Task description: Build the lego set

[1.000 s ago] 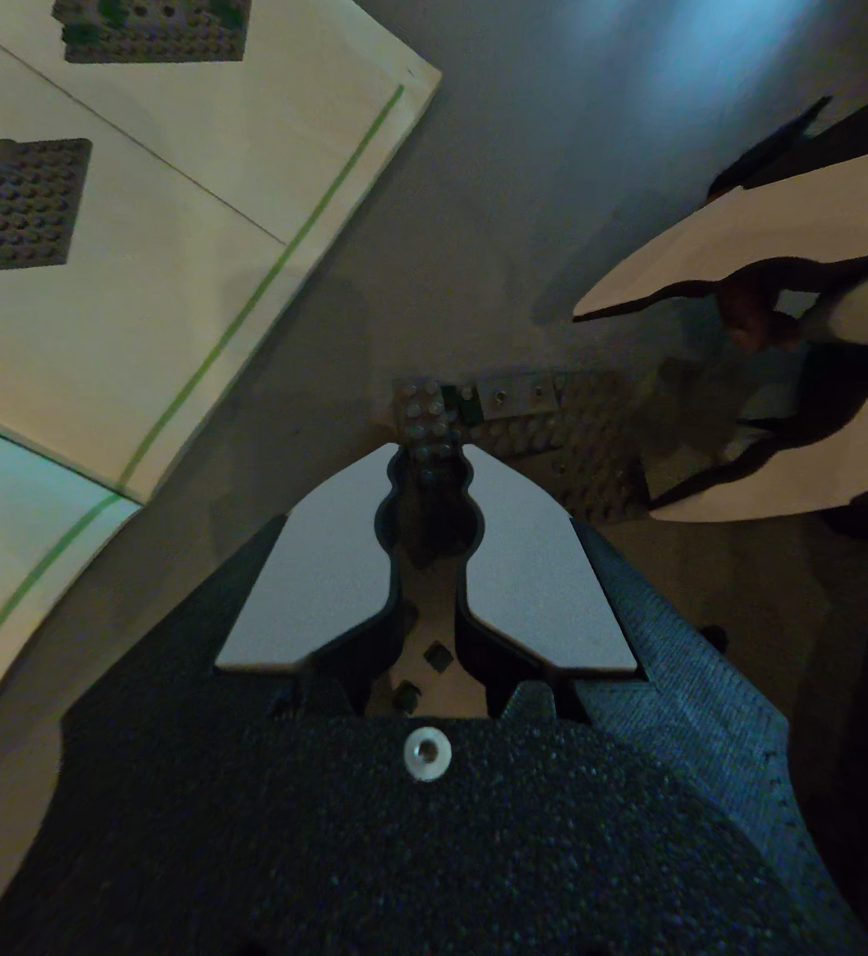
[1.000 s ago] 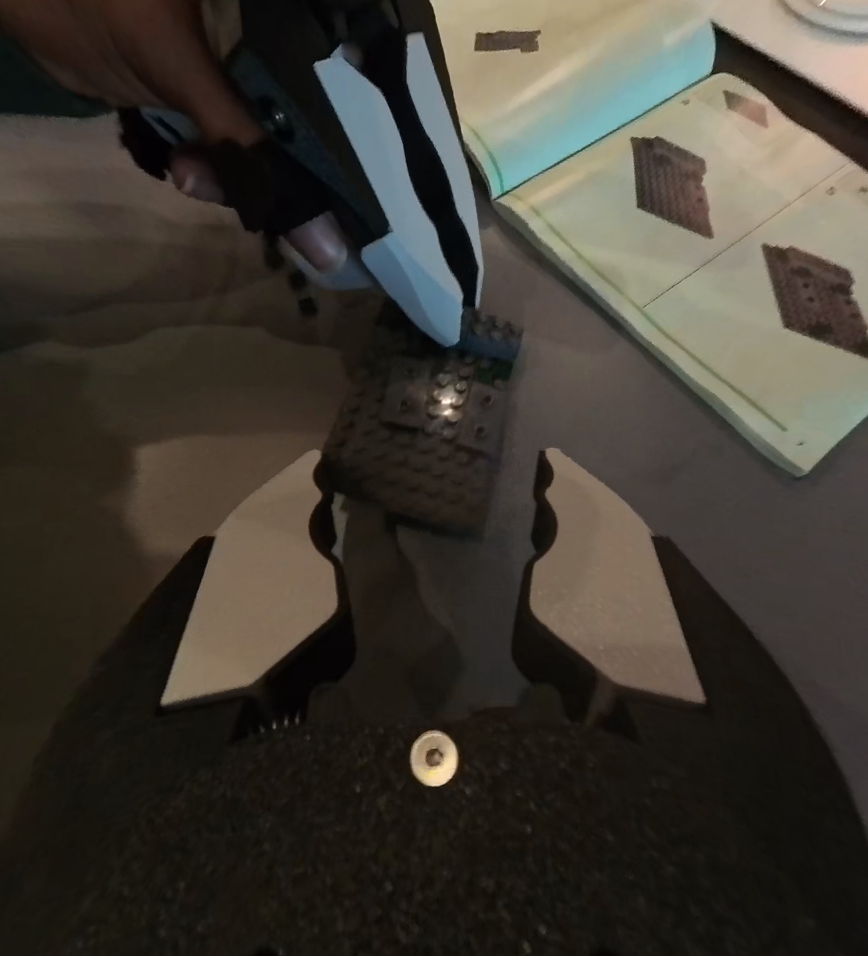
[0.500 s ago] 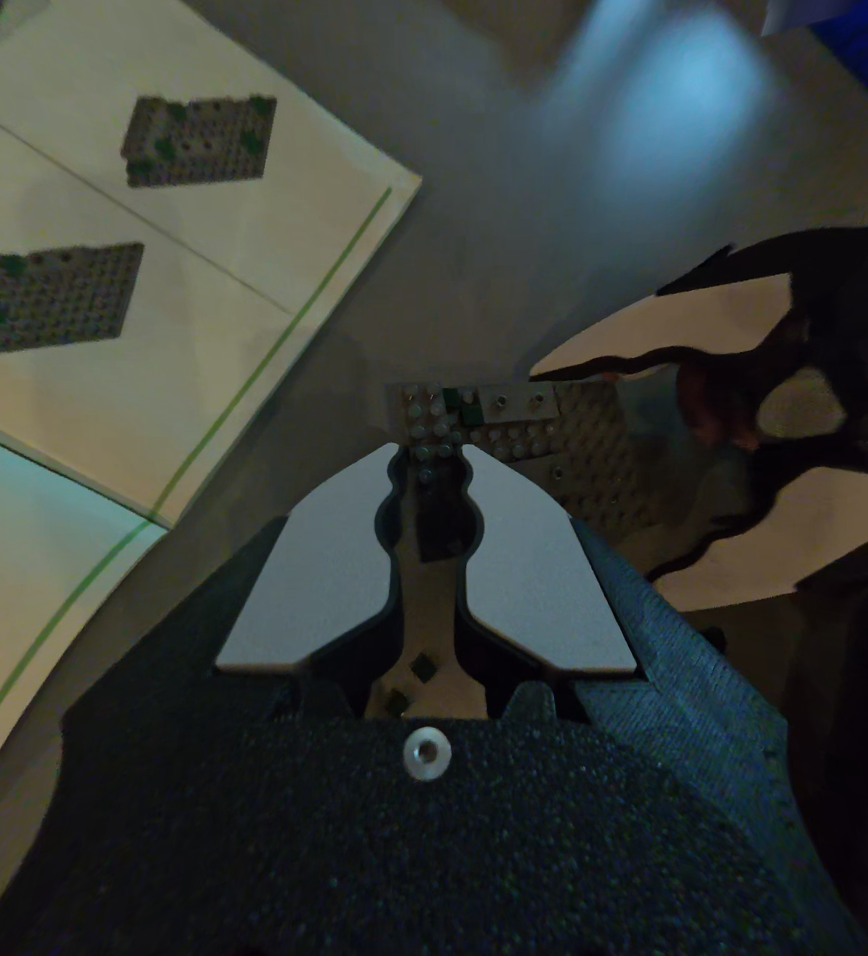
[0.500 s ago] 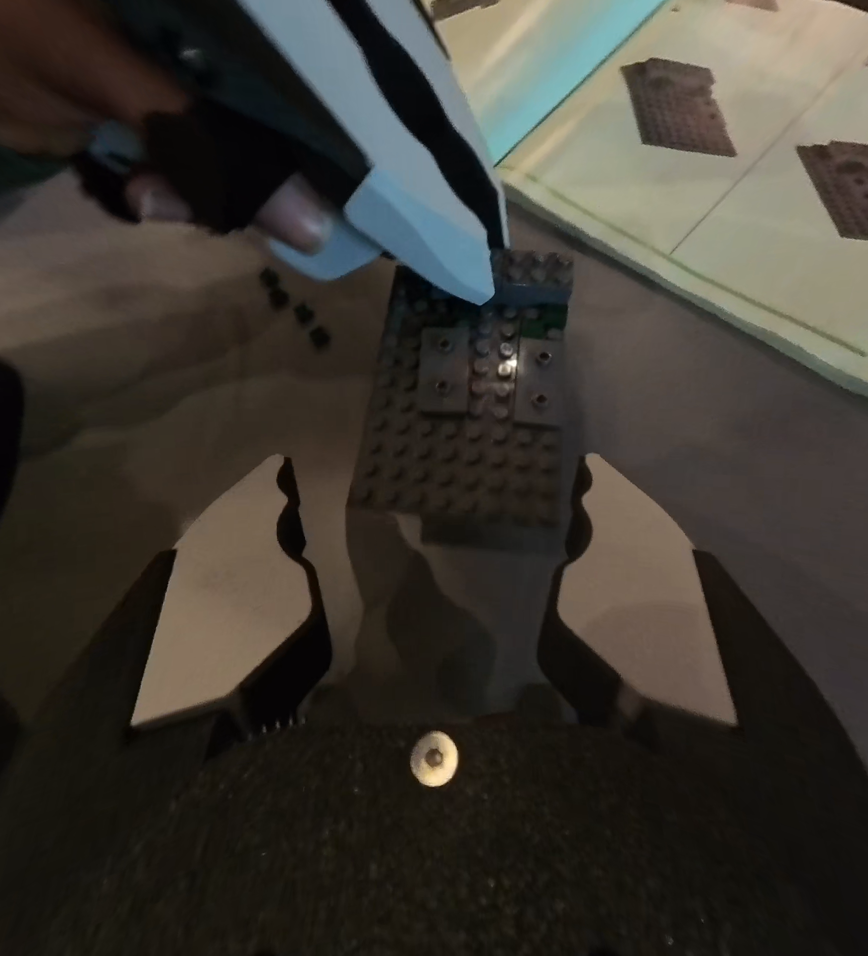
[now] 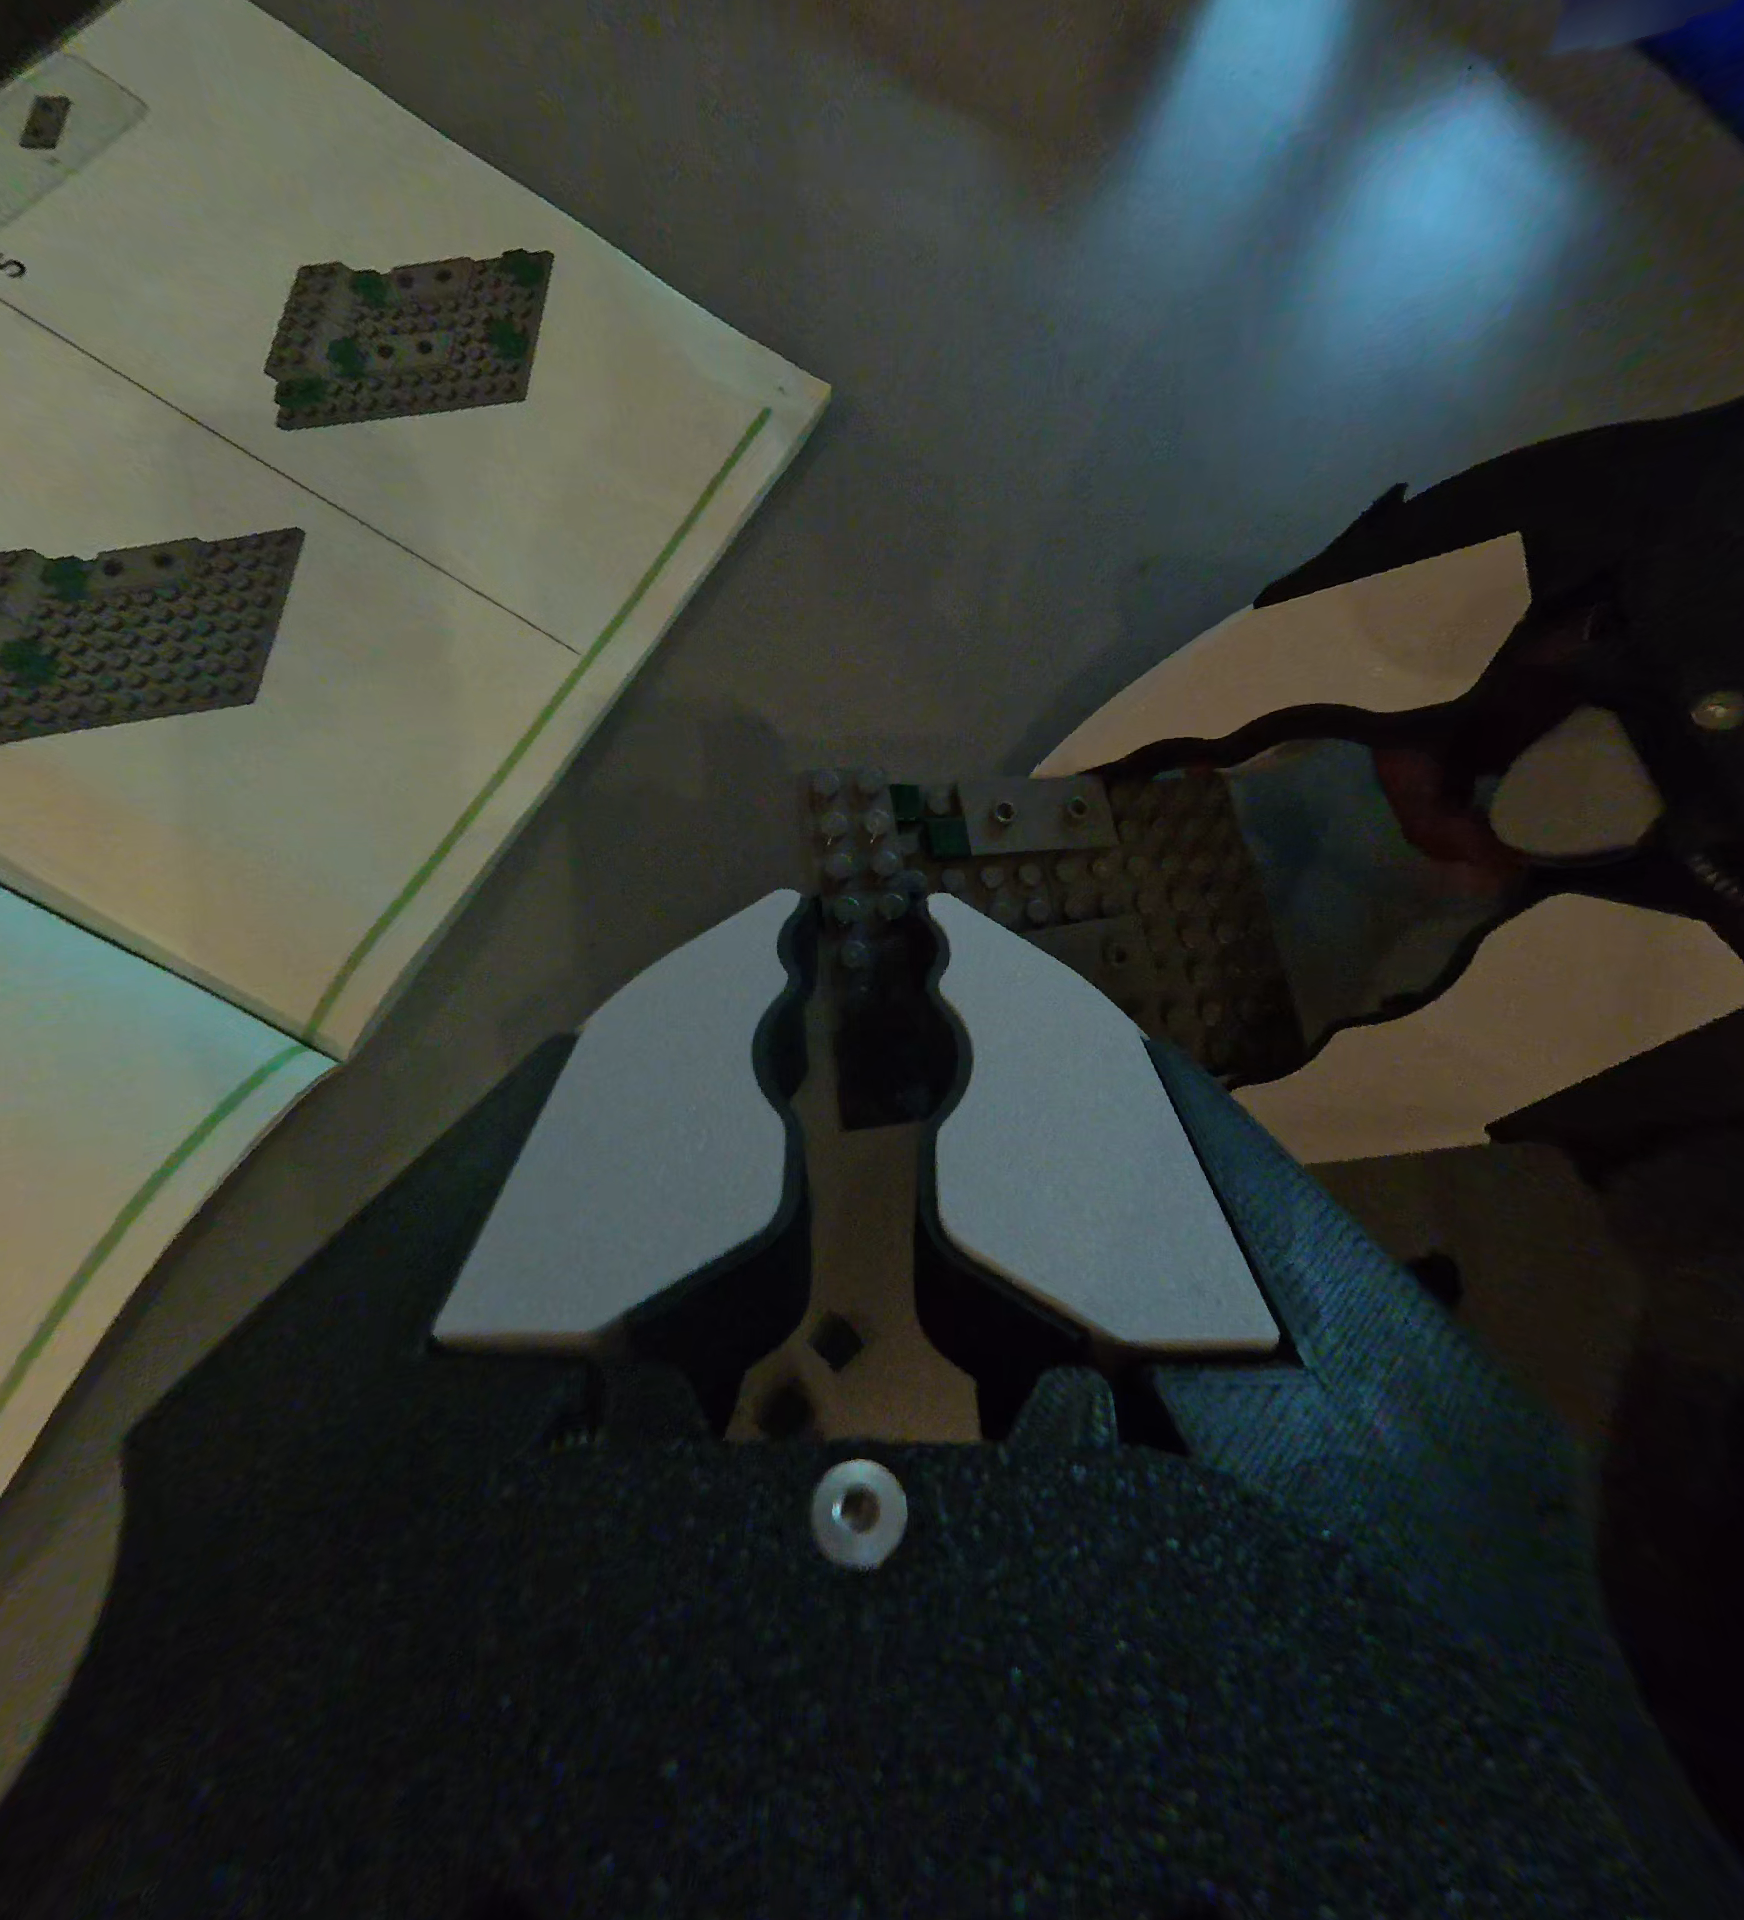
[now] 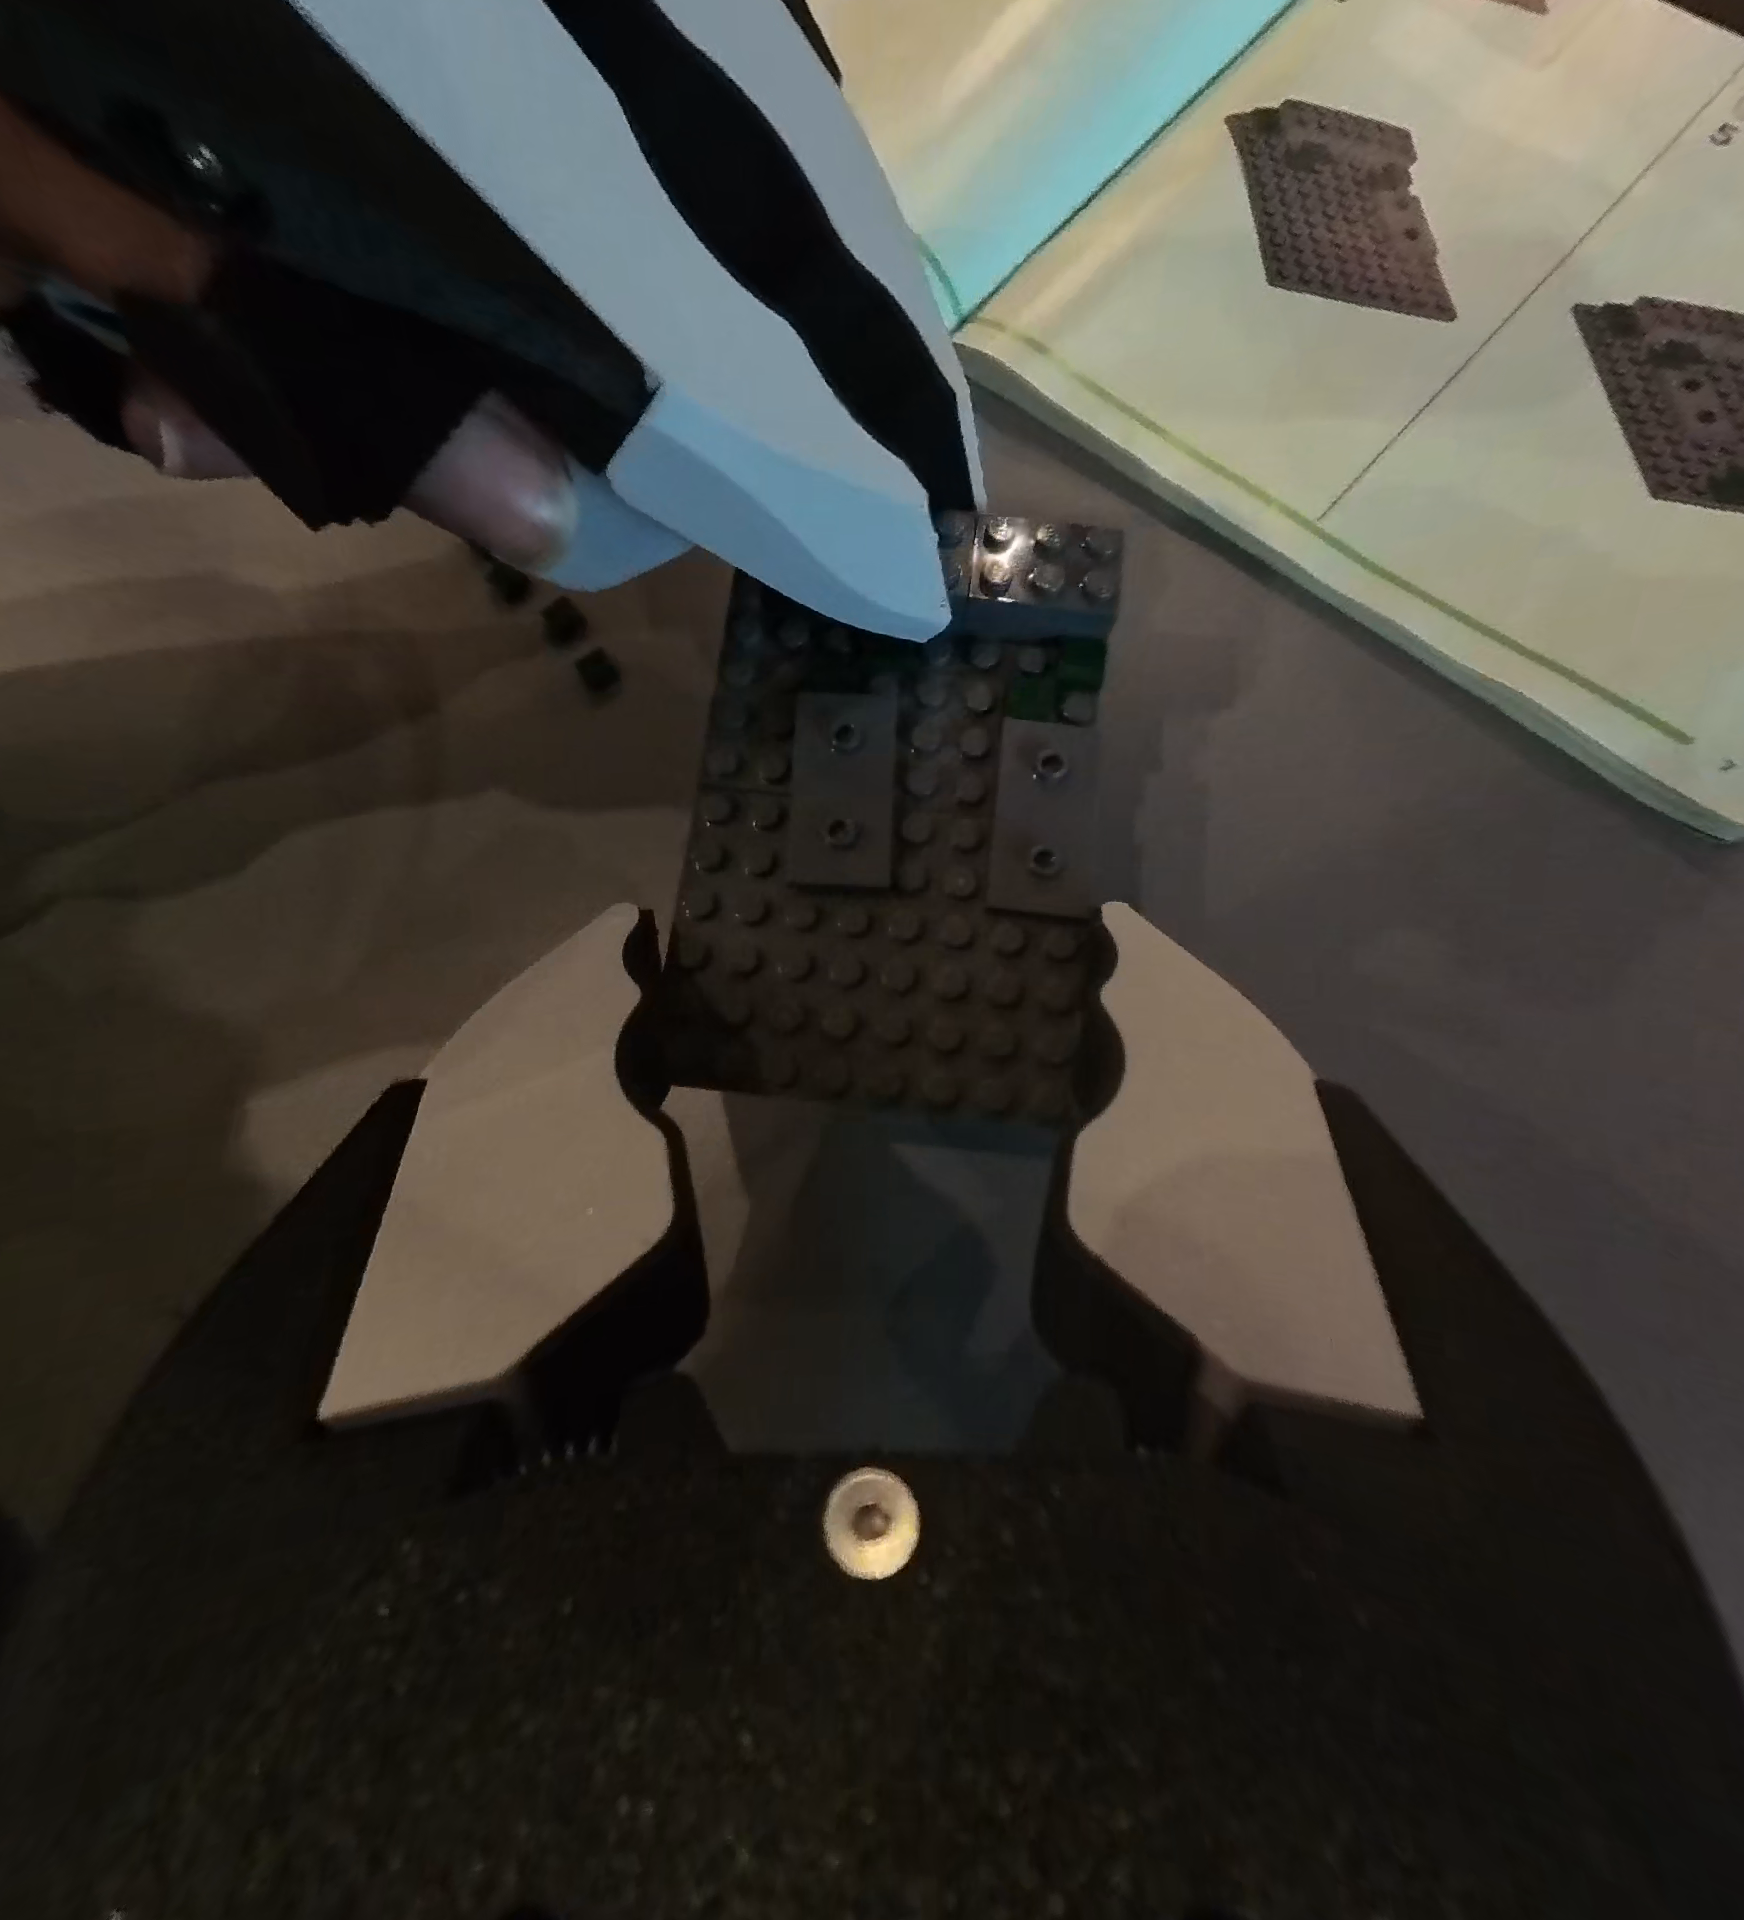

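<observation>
A dark grey studded baseplate (image 6: 878, 1039) lies on the table, bearing two smooth tiles (image 6: 842, 790) and a small green piece (image 6: 1055, 681). My right gripper (image 6: 873, 935) straddles its near end, its fingers closed against the two long sides. My left gripper (image 5: 863, 904) is shut on a grey studded brick (image 5: 852, 831). It holds the brick on the plate's far edge. In the right wrist view the brick (image 6: 1039, 571) sticks out from the left gripper's tip (image 6: 941, 582). In the left wrist view the right gripper (image 5: 1148, 925) flanks the baseplate (image 5: 1200, 914).
An open instruction booklet (image 5: 224, 623) lies left of the plate, and shows at the upper right in the right wrist view (image 6: 1367, 416). Several small dark pieces (image 6: 546, 623) lie on the table beside the plate's far left corner. A person's finger (image 6: 504, 499) rests on the left gripper. The tips of one gripper are about 6 centimetres away from the tips of the other.
My right gripper opened wider, moved forward along the baseplate, then closed onto its sides. My left gripper kept the brick at the plate's far edge while its view tilted toward the booklet.
</observation>
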{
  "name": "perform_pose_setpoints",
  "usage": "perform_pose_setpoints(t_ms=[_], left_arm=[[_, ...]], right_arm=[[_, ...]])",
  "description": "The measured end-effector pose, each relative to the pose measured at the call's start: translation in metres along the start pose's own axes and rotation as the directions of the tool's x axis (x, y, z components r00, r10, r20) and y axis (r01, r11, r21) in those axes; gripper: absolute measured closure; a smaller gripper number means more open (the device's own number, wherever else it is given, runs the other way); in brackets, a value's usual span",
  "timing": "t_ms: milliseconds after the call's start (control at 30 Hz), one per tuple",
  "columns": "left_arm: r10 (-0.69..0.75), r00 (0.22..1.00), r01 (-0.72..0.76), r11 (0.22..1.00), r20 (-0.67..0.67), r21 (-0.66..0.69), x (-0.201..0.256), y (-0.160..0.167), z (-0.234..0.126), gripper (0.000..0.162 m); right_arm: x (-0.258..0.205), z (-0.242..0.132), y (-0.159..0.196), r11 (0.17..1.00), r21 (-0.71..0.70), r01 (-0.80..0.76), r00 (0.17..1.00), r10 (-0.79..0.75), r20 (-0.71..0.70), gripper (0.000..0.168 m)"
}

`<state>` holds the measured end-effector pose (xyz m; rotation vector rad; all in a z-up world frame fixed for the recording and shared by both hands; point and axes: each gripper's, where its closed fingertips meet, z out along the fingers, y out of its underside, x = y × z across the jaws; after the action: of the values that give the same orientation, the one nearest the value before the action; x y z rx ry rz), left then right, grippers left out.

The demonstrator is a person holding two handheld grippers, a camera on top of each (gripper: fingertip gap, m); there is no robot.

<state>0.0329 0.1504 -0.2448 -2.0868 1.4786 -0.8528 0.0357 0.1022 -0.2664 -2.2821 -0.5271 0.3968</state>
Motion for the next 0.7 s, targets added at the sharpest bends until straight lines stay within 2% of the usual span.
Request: perform_pose_setpoints(t_ms=[67, 233, 467, 633, 700], left_arm=[[0.014, 1.0, -0.013, 1.0, -0.007, 0.008, 0.002, 0.0, -0.002, 0.143], [0.023, 0.999, -0.023, 1.0, -0.039, 0.011, 0.006, 0.003, -0.009, 0.12], [-0.031, 0.997, 0.033, 0.999, -0.073, 0.026, -0.004, 0.019, -0.031, 0.123], [-0.129, 0.965, 0.147, 0.987, -0.228, 0.066, 0.007, 0.026, -0.043, 0.124], [-0.189, 0.921, 0.234, 0.967, -0.342, 0.096, 0.017, 0.024, -0.051, 0.123]], right_arm=[[-0.001, 0.0, 0.001, 1.0, 0.006, 0.0, 1.0, 0.0, 0.017, 0.092], [-0.001, -0.002, 0.004, 1.0, 0.005, 0.016, 0.999, -0.016, 0.041, 0.092], [-0.006, -0.009, -0.001, 0.993, 0.093, 0.069, 0.99, -0.08, 0.117, 0.092], [-0.017, -0.028, -0.018, 0.957, 0.237, 0.168, 0.958, -0.216, 0.191, 0.092], [-0.02, -0.038, -0.023, 0.936, 0.281, 0.212, 0.936, -0.278, 0.218, 0.092]])
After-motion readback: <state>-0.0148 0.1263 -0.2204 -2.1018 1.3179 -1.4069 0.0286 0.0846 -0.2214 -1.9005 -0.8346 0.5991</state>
